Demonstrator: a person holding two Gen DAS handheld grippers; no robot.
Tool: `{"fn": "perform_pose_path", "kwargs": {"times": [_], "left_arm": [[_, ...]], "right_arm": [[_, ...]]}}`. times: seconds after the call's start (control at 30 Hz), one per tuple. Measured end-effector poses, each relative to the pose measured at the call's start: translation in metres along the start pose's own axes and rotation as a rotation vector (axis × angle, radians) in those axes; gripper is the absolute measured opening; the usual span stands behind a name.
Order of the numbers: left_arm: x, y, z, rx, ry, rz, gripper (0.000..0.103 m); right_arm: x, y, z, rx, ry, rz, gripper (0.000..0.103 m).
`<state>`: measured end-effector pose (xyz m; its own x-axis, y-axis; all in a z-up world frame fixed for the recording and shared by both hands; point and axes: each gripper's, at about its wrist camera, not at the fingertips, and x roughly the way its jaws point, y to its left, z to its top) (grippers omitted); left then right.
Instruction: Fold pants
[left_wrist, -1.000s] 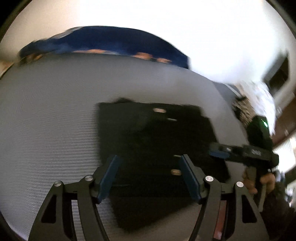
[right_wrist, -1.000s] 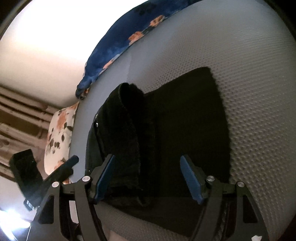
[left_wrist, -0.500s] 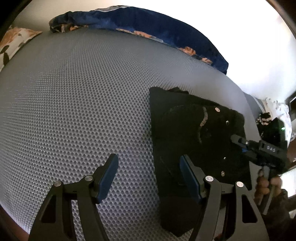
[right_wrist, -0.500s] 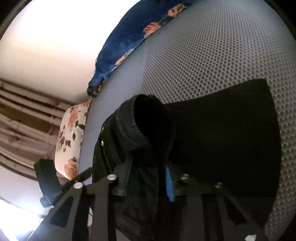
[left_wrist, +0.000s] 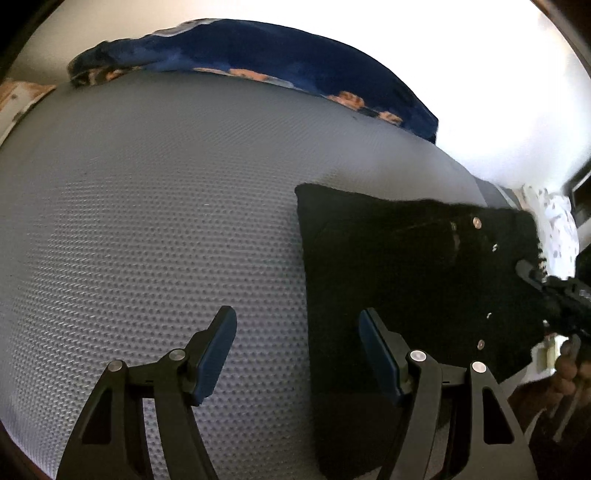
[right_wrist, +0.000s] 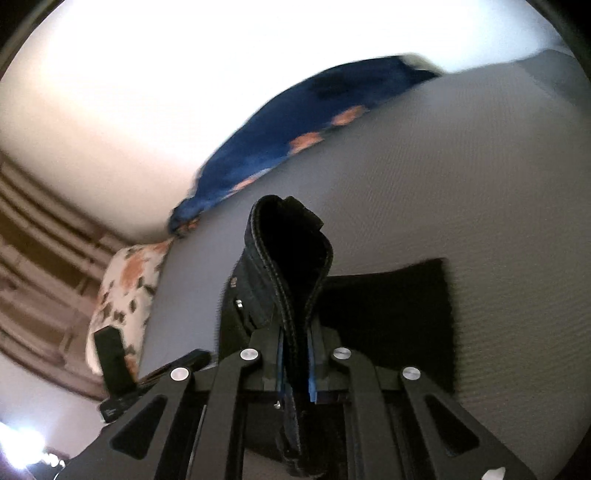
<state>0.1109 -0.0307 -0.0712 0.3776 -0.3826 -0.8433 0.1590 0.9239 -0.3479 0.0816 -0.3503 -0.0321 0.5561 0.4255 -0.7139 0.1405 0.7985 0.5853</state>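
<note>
Grey mesh bed (left_wrist: 147, 229) below both grippers. Black pants (left_wrist: 406, 266), thick stiff denim, folded, right of left gripper (left_wrist: 297, 354), jaws apart, empty. Right gripper (right_wrist: 295, 363), jaws just closing, clamps stitched hem; grip seams.
</note>
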Motion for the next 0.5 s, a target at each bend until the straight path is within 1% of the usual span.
{"fn": "perform_pose_path", "kwargs": {"times": [0.07, 0.13, 0.23, 0.33, 0.37, 0.4, 0.5], "left_arm": [[0.004, -0.007, -0.002, 0.024, 0.008, 0.006, 0.069], [0.012, -0.015, -0.005, 0.052, 0.029, 0.008, 0.069], [0.022, -0.024, -0.012, 0.1, 0.056, 0.028, 0.069], [0.031, -0.029, -0.016, 0.134, 0.067, 0.055, 0.069], [0.032, -0.029, -0.018, 0.139, 0.07, 0.058, 0.069], [0.031, -0.029, -0.02, 0.141, 0.07, 0.056, 0.069], [0.029, -0.03, -0.024, 0.133, 0.074, 0.043, 0.069]], "right_arm": [[0.005, -0.027, -0.006, 0.053, 0.018, -0.033, 0.009], [0.016, -0.046, -0.015, 0.097, 0.044, -0.086, 0.009], [0.023, -0.058, -0.021, 0.104, 0.039, -0.114, 0.012], [0.024, -0.052, -0.021, 0.093, 0.045, -0.143, 0.021], [0.022, -0.049, -0.022, 0.086, 0.05, -0.153, 0.026], [0.021, -0.046, -0.024, 0.084, 0.052, -0.159, 0.028], [0.01, -0.044, -0.035, 0.078, 0.048, -0.178, 0.029]]}}
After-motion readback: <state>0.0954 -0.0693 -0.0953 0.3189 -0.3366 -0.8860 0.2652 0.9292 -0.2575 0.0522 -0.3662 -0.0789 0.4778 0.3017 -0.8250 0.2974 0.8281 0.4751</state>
